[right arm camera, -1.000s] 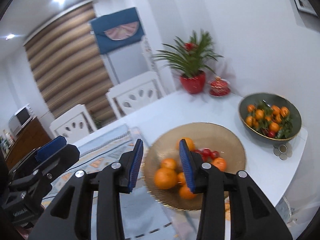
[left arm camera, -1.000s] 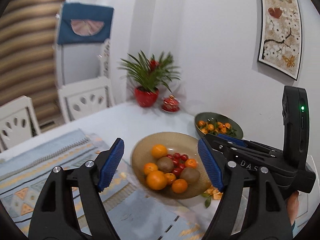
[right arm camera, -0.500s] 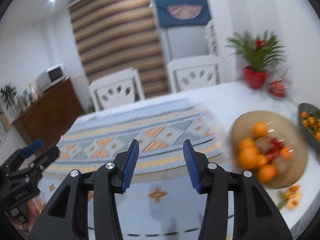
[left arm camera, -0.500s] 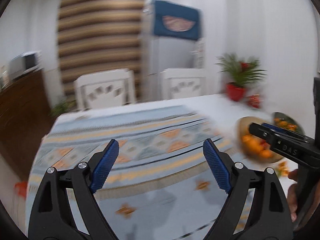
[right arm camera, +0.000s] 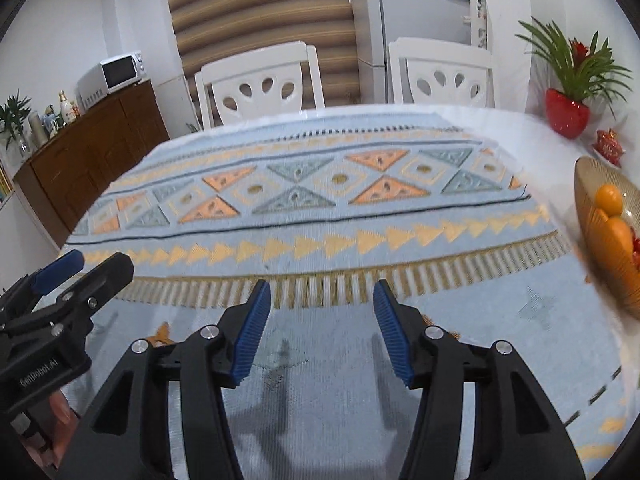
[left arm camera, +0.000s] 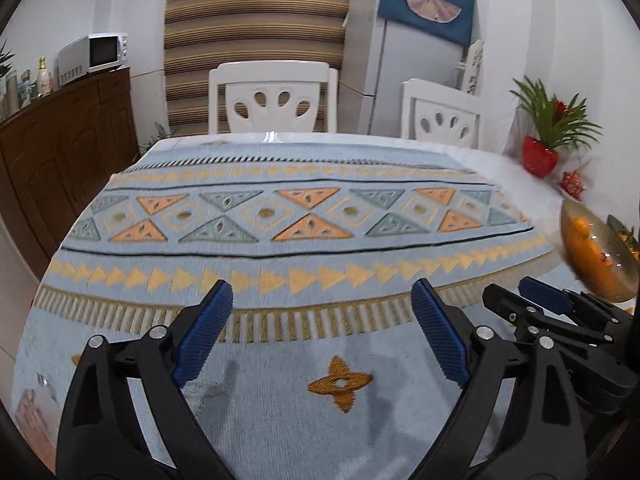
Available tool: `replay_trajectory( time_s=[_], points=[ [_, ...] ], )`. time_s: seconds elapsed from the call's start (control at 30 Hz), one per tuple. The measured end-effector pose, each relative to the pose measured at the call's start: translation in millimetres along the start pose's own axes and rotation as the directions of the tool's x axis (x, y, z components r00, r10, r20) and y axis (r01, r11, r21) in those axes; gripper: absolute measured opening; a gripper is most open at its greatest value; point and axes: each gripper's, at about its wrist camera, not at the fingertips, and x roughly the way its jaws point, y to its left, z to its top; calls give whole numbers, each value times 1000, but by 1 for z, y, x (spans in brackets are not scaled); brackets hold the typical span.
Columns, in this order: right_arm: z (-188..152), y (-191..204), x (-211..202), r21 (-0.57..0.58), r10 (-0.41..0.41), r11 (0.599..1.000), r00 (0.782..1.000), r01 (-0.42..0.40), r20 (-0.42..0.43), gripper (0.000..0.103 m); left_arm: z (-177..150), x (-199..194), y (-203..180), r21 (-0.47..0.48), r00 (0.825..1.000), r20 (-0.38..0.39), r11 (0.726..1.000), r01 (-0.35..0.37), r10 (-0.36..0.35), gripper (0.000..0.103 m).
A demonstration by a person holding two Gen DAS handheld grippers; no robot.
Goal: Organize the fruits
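Observation:
A gold bowl [right arm camera: 588, 200] with oranges [right arm camera: 609, 199] sits at the far right edge of the table; in the left wrist view the same gold bowl [left arm camera: 573, 222] shows blurred at the right edge. My left gripper [left arm camera: 320, 300] is open and empty, low over the patterned blue cloth [left arm camera: 280, 216]. My right gripper [right arm camera: 322, 294] is also open and empty over the cloth, left of the bowl. Each gripper appears in the other's view: the right gripper [left arm camera: 520, 300] on the right, the left gripper [right arm camera: 84, 262] on the left.
Two white chairs [left arm camera: 273, 98] [right arm camera: 440, 72] stand at the table's far side. A red-potted plant [right arm camera: 568, 114] and a small red ornament [right arm camera: 609, 143] sit at the back right. A brown sideboard [left arm camera: 60, 136] with a microwave [left arm camera: 94, 53] lines the left wall.
Both grippers have swung left, away from the fruit bowls, and now face the middle of the cloth. The gold bowl has slid to the right edge. The right gripper's fingers stand wider apart.

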Motion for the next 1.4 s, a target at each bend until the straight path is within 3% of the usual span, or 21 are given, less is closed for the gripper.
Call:
replay_trajectory(
  time_s=[0.1,0.23,0.37,0.47,0.67,1.0,1.4],
  points=[
    [-3,1,7,-8,-12,1000,1000,12,-11,56,-7,8,2,-15,999,3,998,-54,55,97],
    [-4,4,4,-32,-30,999,999,30,11,69,-8,8,3,-21,997,-3,996,-83,83,100],
    [-5,8,3,-54,-44,998,999,45,24,69,-9,18,3,-11,994,-62,996,-86,85,100],
    [-5,7,4,-51,-46,998,999,47,16,75,-10,22,6,-18,992,-84,995,-99,97,100],
    [-5,4,8,-40,-50,998,999,50,-4,77,-11,28,7,-23,985,-125,992,-120,117,100],
    [-5,4,14,-44,-65,997,997,63,-38,79,-13,29,-3,26,978,-124,986,-167,169,100],
    [-5,2,16,-39,-62,997,997,60,-45,83,-13,31,-2,24,975,-136,985,-173,175,100]
  ],
)
